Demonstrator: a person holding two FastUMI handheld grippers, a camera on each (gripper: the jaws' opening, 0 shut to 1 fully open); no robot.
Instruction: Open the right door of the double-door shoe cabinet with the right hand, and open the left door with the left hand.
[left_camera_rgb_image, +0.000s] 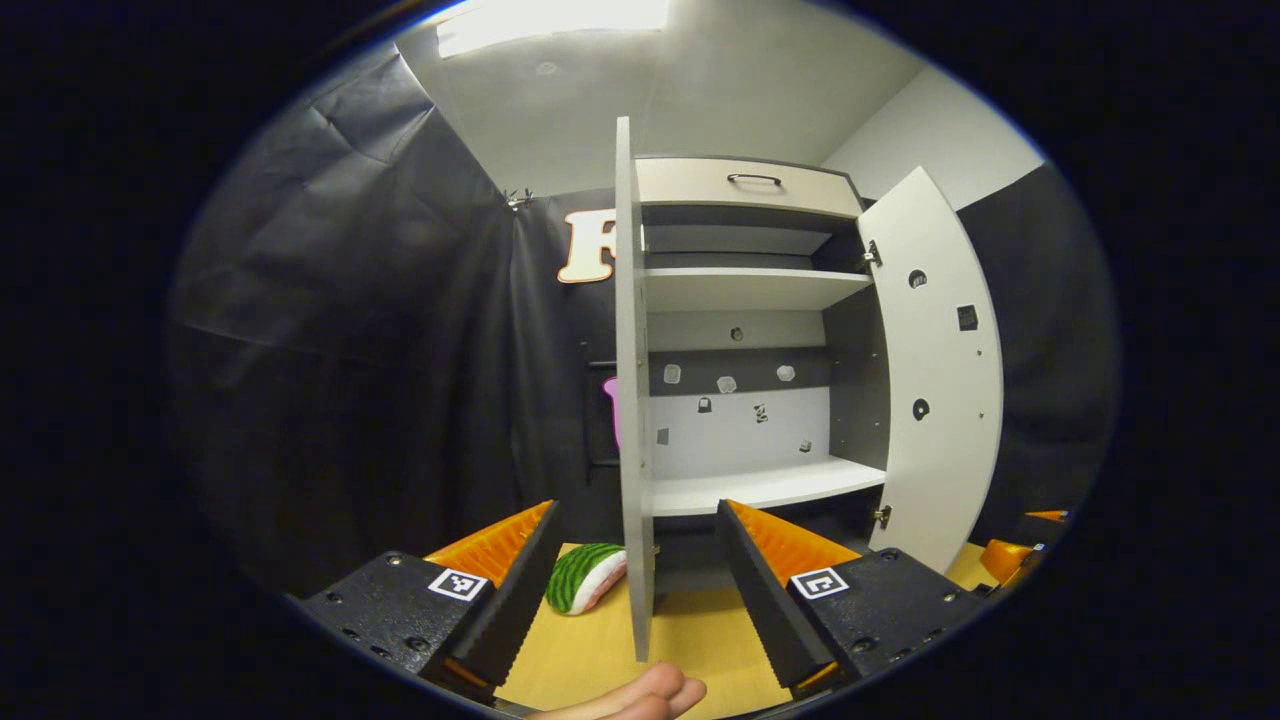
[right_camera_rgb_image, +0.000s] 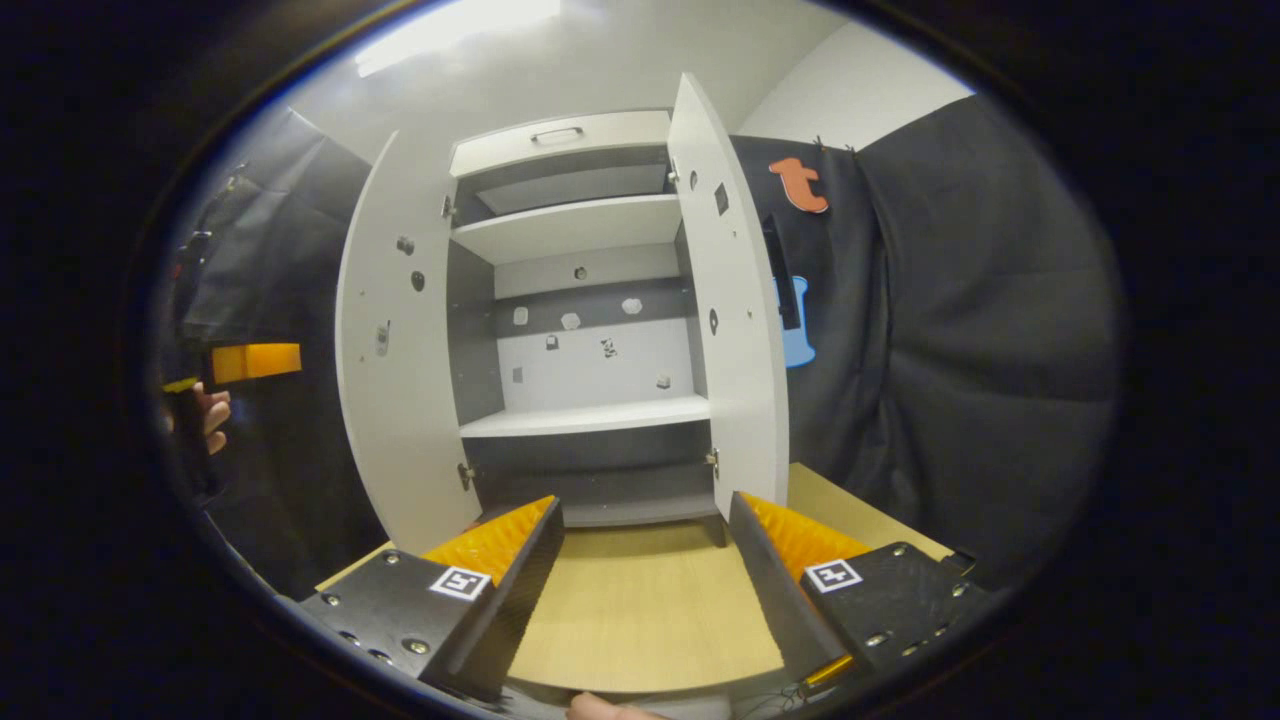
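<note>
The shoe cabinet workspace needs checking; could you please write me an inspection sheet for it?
Surface: light wood tabletop, cabinet standing on it.
Job's things: shoe cabinet with left door and right door both swung open; shelves bare, top drawer closed.
Clutter: watermelon-slice toy on the table beside the left door.
Grippers: left gripper open, holding nothing, left door's edge between its fingers; right gripper open, holding nothing.
Cables: nothing seen.
Surroundings: black cloth wall, white ceiling.

No words or numbers I can read, square coded markers on my left claw (left_camera_rgb_image: 637, 585) and right claw (right_camera_rgb_image: 645, 575), small unreadable stickers inside the shoe cabinet (right_camera_rgb_image: 590, 360)
</note>
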